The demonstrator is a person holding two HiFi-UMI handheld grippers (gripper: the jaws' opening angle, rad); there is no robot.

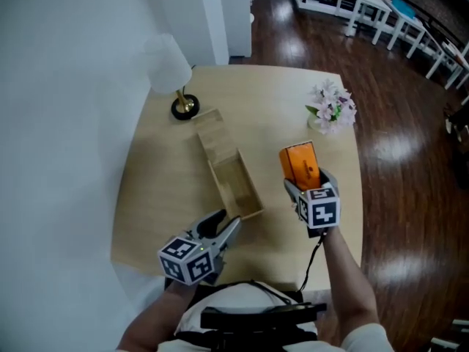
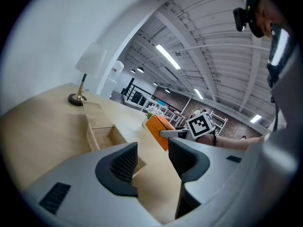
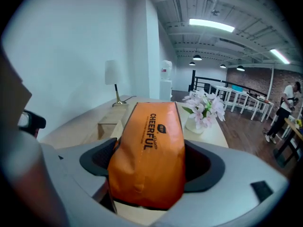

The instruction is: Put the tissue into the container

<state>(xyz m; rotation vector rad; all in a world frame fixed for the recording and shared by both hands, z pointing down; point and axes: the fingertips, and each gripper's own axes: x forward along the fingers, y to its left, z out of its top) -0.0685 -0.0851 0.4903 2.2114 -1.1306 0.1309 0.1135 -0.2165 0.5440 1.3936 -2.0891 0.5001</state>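
Observation:
An orange tissue pack (image 1: 300, 163) lies on the light wooden table (image 1: 278, 101), right of centre. My right gripper (image 1: 304, 183) is at its near end, and in the right gripper view the pack (image 3: 150, 150) fills the gap between the jaws with both pads against its sides. The container is an open wooden box (image 1: 236, 186) with its sliding lid (image 1: 213, 139) pushed out at the far end, left of the pack. My left gripper (image 1: 223, 224) hovers at the box's near corner, open, with nothing between its pads (image 2: 120, 163).
A table lamp (image 1: 180, 94) with a white shade stands at the far left of the table. A pot of pale flowers (image 1: 332, 109) stands at the far right. White tables (image 1: 374, 6) stand on the dark floor beyond.

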